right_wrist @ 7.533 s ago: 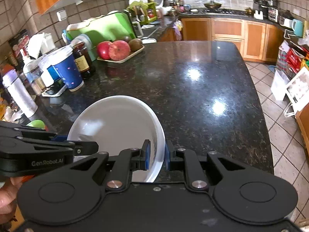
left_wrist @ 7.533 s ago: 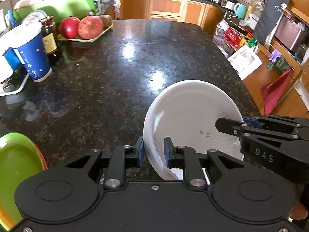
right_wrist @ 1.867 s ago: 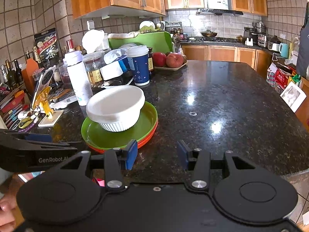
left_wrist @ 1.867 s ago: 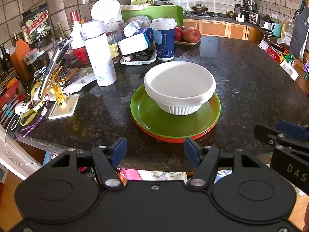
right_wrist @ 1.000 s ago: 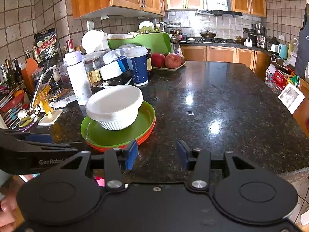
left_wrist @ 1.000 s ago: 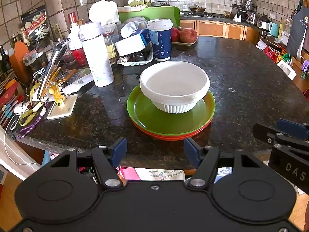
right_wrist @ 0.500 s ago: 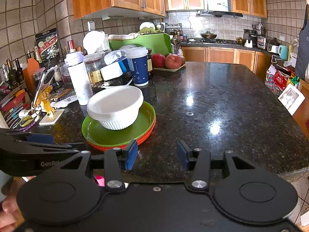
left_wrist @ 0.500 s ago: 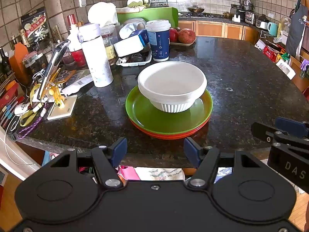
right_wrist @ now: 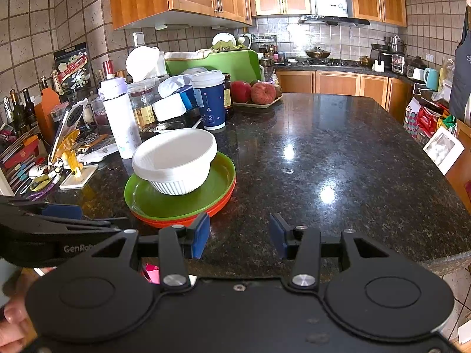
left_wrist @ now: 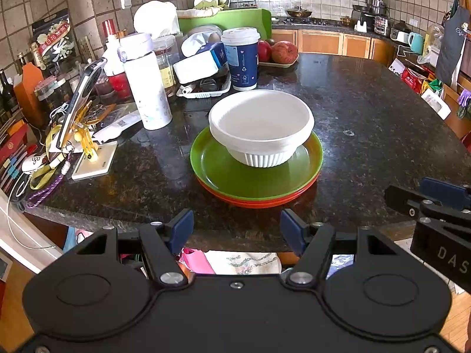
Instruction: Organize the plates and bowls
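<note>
white bowl (left_wrist: 260, 126) sits upright on green plate (left_wrist: 256, 181), which is stacked on orange plate (left_wrist: 259, 203), near the counter (left_wrist: 368, 135) front edge, toward its left side. left gripper (left_wrist: 237, 229) jaws spread wide, holding nothing, hanging just off the front edge facing the stack. right gripper (right_wrist: 240, 235) jaws also spread, empty, at the front edge just right of the stack. blue paper cup (left_wrist: 241, 58) and white bottle (left_wrist: 147, 85) stand behind the stack, apples (left_wrist: 282, 51) at the back edge.
</note>
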The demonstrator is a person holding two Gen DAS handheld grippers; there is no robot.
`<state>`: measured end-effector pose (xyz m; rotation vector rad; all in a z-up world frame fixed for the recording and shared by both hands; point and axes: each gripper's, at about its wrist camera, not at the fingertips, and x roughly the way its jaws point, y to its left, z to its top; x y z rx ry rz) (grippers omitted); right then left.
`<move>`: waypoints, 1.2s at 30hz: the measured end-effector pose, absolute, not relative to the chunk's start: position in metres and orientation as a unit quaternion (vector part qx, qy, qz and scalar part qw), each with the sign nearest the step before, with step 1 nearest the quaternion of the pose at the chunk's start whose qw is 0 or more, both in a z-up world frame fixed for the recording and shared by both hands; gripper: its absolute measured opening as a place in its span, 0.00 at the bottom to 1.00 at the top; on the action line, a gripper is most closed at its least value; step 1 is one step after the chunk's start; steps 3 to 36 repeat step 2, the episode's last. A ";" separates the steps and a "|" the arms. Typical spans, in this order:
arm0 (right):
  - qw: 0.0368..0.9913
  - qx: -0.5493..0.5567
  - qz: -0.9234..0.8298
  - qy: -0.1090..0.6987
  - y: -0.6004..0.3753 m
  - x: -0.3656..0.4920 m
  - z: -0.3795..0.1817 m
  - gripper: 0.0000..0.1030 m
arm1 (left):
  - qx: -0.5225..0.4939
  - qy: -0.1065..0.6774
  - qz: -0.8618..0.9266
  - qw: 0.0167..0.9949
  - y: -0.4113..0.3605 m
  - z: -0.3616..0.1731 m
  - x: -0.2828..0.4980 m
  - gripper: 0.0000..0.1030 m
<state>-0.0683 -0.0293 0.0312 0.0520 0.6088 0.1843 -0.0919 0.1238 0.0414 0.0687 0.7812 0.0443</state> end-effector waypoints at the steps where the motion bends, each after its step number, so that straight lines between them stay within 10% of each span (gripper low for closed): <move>1: 0.950 0.026 0.091 0.299 -0.029 -0.068 0.031 0.46 | 0.033 0.381 0.021 0.924 0.124 0.041 -0.092 0.66; 36: 0.949 0.026 0.091 0.299 -0.030 -0.069 0.031 0.46 | 0.033 0.381 0.021 0.924 0.123 0.041 -0.092 0.66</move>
